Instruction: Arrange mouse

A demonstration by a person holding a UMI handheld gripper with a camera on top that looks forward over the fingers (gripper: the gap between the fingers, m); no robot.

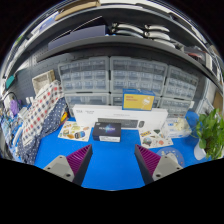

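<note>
My gripper (pixel 113 156) is open and empty, its two purple-padded fingers (pixel 78 160) held apart low over the blue table (pixel 112 168). Bare blue surface lies between them. Just beyond the fingers stands a dark box with a white label (pixel 108 130). Behind it is a long white box (pixel 140 120). I cannot make out a mouse.
Printed packets lie left (pixel 72 130) and right (pixel 152 141) of the dark box. A yellow-fronted box (pixel 138 100) stands behind, before racks of small drawers (pixel 110 78). A plaid cloth (pixel 40 112) hangs at the left and a green plant (pixel 210 130) stands at the right.
</note>
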